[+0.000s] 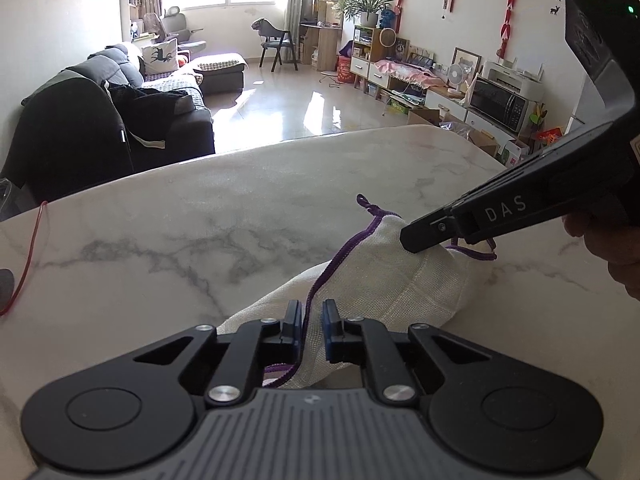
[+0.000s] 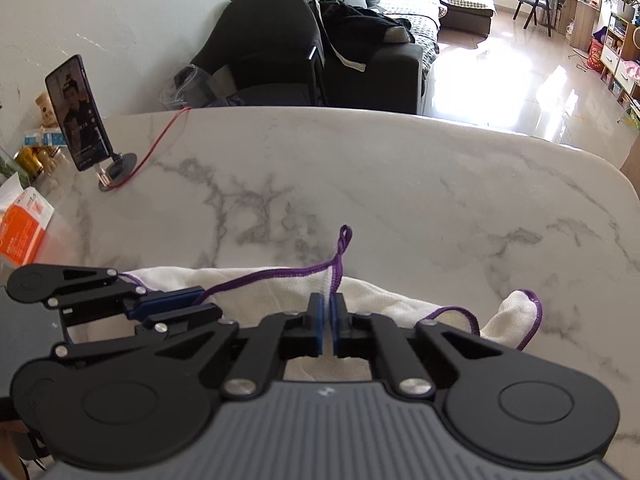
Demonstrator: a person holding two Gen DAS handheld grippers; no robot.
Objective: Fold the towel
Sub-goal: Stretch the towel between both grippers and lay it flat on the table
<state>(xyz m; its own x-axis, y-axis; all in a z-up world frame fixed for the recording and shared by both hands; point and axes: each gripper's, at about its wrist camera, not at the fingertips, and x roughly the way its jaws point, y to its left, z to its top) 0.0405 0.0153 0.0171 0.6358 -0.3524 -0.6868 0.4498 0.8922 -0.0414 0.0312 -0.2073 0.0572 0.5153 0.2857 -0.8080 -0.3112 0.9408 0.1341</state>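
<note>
Gripping the towel at two points along its purple-trimmed edge, both grippers sit low over the near part of the marble table, with the white cloth bunched loosely beneath and between them. The right gripper has its jaws closed to a thin slit on the hem just below the purple hanging loop; the left gripper shows a slightly wider gap with the purple trim running through it, and from the right wrist view its blue pads look pinched on that same edge. The main risk, as I judge it, is a thin hold: each jaw seems to have only the stitched border, so pulling the hands apart to spread the cloth could let the hem slide out, most likely on the left where the gap is wider. A second risk is grabbing more than one layer, since the towel is crumpled and a flap curls up at the right; lifting then would give a twisted, uneven fold. The phone on its stand and its red cable at the far left lie well apart.
</note>
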